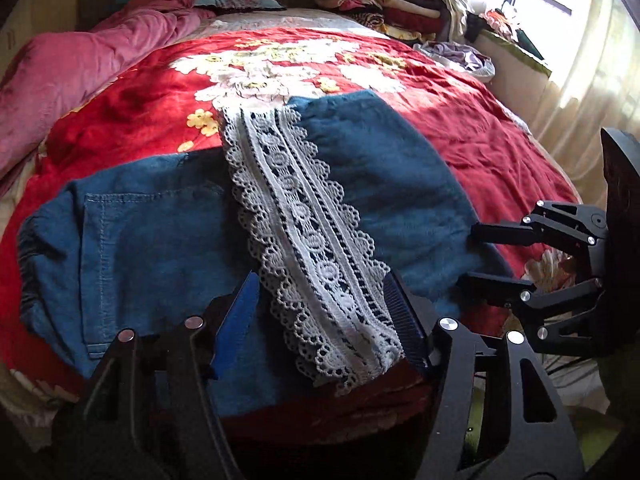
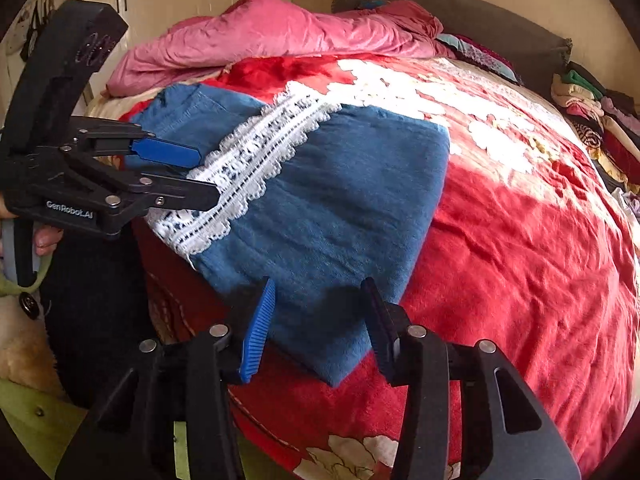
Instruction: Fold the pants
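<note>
The bed, covered by a red flowered blanket, fills both views. On its near part lie the blue pants, folded over, with a white lace strip running along them toward the near edge of the bed.

The left gripper stands over the near end of the lace strip: its jaws are spread, one finger on each side of the lace, and the pads do not appear to press on the cloth. The right gripper stands at the near corner of the pants with its jaws apart; the blue cloth lies between and under the fingers, and nothing is clamped.

The left wrist view shows the back pocket and the waist end of the pants at the left, a stack of folded clothes at the far corner, and a bright window with curtains at the right; the right gripper shows there at the right edge of the pants. The right wrist view shows a pink quilt at the head of the bed, cupboard doors behind it, and the left gripper from the side, held by a hand at the left edge.

Both grippers point downward at the bed from its near edge.
</note>
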### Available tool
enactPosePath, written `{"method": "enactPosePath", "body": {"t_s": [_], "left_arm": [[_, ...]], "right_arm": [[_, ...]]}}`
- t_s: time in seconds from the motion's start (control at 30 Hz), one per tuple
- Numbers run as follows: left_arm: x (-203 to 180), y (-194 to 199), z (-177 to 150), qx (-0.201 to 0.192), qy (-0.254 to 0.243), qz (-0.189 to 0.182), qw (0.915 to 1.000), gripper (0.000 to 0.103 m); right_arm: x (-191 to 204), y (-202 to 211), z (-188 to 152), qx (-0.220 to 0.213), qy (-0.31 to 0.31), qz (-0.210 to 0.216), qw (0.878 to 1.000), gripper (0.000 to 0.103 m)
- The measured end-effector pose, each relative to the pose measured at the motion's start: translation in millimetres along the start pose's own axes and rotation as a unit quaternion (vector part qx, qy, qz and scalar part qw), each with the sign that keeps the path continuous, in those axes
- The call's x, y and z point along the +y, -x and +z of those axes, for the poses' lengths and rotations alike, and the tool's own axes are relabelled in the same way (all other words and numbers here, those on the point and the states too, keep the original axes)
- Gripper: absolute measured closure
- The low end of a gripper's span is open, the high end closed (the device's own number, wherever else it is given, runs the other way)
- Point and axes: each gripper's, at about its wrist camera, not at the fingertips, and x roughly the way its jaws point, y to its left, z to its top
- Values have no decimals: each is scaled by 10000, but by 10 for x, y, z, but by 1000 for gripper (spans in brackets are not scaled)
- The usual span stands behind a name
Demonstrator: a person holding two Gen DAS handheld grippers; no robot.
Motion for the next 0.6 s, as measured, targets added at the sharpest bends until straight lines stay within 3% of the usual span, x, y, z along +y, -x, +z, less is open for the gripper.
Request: {"method": "enactPosePath", "body": {"t_s": [0.17,0.6], "left_arm": [[27,-139,-41,228,4,31,9997,45],[67,-46,-28,117,122,-45,9998,43]], "right_arm": [[-64,-60,-72,88,-211,70,9997,61],[-77,-10,-51,28,-328,112,9994,59]]}}
